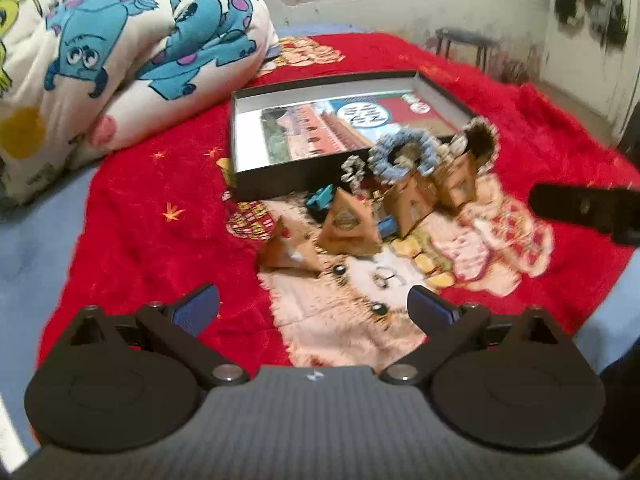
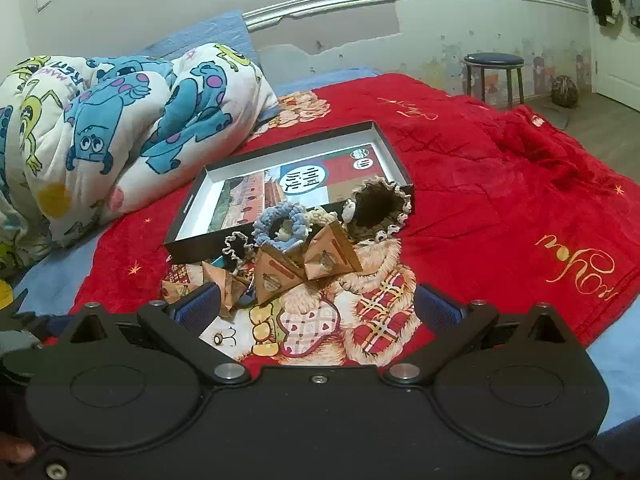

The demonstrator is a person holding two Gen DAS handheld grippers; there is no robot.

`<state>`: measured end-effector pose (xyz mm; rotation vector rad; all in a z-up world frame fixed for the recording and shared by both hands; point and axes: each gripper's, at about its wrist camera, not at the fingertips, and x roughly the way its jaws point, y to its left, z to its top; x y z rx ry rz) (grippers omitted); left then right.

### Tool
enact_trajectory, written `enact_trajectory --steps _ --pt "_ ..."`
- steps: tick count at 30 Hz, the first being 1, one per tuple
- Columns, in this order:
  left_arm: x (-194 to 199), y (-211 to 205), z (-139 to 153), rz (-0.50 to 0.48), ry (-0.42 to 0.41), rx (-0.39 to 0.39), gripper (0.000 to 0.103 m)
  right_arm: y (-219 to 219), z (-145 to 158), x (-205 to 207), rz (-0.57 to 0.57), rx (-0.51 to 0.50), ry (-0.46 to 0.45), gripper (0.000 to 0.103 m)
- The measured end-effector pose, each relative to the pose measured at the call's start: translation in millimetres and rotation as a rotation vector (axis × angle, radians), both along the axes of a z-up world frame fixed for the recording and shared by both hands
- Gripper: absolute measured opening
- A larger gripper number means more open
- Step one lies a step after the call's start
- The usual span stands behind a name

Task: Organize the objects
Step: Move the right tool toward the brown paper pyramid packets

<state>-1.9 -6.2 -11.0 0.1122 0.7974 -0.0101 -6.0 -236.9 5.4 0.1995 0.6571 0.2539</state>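
Note:
An open shallow black box [image 1: 272, 184] [image 2: 192, 202] with a printed sheet inside lies on the red blanket. In front of it is a heap: several brown paper pyramids [image 1: 348, 226] [image 2: 276, 276], a blue crocheted ring [image 1: 402, 154] [image 2: 280, 228], a brown crocheted ring [image 1: 478, 140] [image 2: 380, 202], a small white frilly piece [image 1: 354, 170] [image 2: 236, 246] and a small blue item [image 1: 320, 198]. My left gripper [image 1: 314, 310] is open and empty, short of the heap. My right gripper [image 2: 316, 306] is open and empty, close to the pyramids. The right gripper's finger shows at the left wrist view's right edge [image 1: 584, 206].
A rolled cartoon quilt [image 1: 120, 52] [image 2: 120, 120] lies left of the box. The red blanket [image 1: 160, 200] [image 2: 500, 184] covers a blue sheet [image 1: 32, 248]. A stool [image 2: 494, 74] and a dark ball [image 2: 564, 92] stand on the floor by the far wall.

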Motion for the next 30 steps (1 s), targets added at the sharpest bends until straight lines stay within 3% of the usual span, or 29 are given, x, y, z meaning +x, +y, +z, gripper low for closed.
enact_trajectory --steps 2,21,30 --pt "-1.1 -3.6 -1.9 0.019 -0.005 0.043 0.103 0.2 -0.6 0.7 0.001 0.002 0.001 0.103" --pt "-0.3 3.1 2.1 0.011 -0.010 -0.035 0.103 3.0 -2.7 3.8 0.007 0.011 0.009 0.103" --pt "-0.8 1.7 4.1 0.040 -0.030 0.004 0.103 4.6 -2.1 3.3 0.016 0.010 0.000 0.103"
